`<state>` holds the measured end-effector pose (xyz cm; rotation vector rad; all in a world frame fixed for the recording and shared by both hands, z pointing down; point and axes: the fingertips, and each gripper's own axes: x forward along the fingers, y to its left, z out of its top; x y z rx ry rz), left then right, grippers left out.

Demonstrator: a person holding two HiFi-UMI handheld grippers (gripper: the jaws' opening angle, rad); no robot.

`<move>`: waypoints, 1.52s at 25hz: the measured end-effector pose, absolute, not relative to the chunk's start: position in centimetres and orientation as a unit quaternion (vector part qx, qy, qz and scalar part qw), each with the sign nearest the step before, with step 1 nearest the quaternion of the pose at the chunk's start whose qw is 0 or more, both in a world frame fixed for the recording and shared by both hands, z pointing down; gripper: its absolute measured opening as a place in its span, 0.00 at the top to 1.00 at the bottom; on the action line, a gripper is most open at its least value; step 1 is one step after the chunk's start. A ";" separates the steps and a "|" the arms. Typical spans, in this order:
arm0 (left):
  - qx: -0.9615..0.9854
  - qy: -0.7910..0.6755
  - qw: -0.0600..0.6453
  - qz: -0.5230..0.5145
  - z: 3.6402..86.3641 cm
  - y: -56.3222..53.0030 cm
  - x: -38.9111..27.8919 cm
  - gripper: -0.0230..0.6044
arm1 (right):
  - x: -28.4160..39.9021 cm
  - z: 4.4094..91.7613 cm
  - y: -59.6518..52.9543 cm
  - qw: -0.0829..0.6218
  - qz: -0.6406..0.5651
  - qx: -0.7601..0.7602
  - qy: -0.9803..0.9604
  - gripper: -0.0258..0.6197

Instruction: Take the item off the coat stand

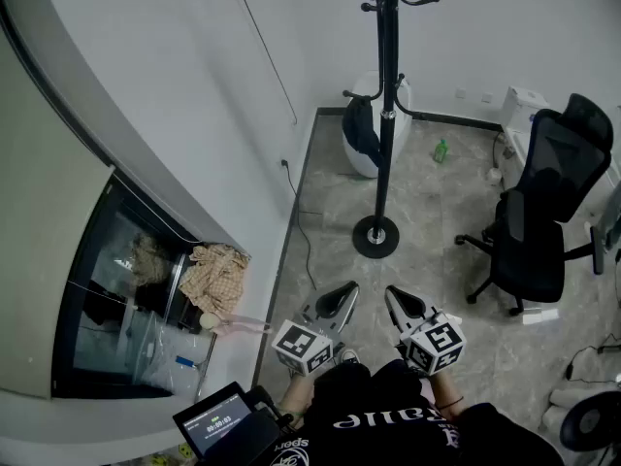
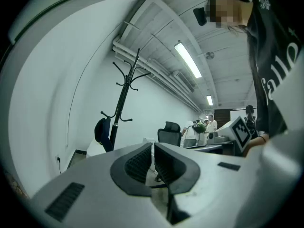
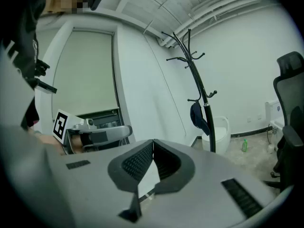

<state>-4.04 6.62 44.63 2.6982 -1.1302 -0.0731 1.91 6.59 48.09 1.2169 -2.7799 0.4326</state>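
A black coat stand (image 1: pixel 386 105) rises from a round base (image 1: pixel 375 236) on the marble floor ahead. A dark blue cap (image 1: pixel 361 132) hangs from a low hook on its left side; it also shows as the cap (image 2: pixel 102 131) in the left gripper view and the cap (image 3: pixel 198 118) in the right gripper view. My left gripper (image 1: pixel 342 299) and right gripper (image 1: pixel 401 305) are held side by side near my body, well short of the stand. Both are shut, jaws together at the tips, with nothing between them: left gripper (image 2: pixel 153 148), right gripper (image 3: pixel 153 146).
A white bin (image 1: pixel 374 129) stands behind the stand by the wall. A black office chair (image 1: pixel 539 221) sits at right, a green bottle (image 1: pixel 441 150) on the floor beyond. A cabinet with a checked cloth (image 1: pixel 215 275) lies at left. People stand in the distance (image 2: pixel 204 127).
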 end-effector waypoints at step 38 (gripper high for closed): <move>0.883 -0.446 0.141 -0.043 47.6 -25.4 -9.0 0.80 | -0.9 48.6 -24.2 0.064 0.140 0.321 -0.934 0.93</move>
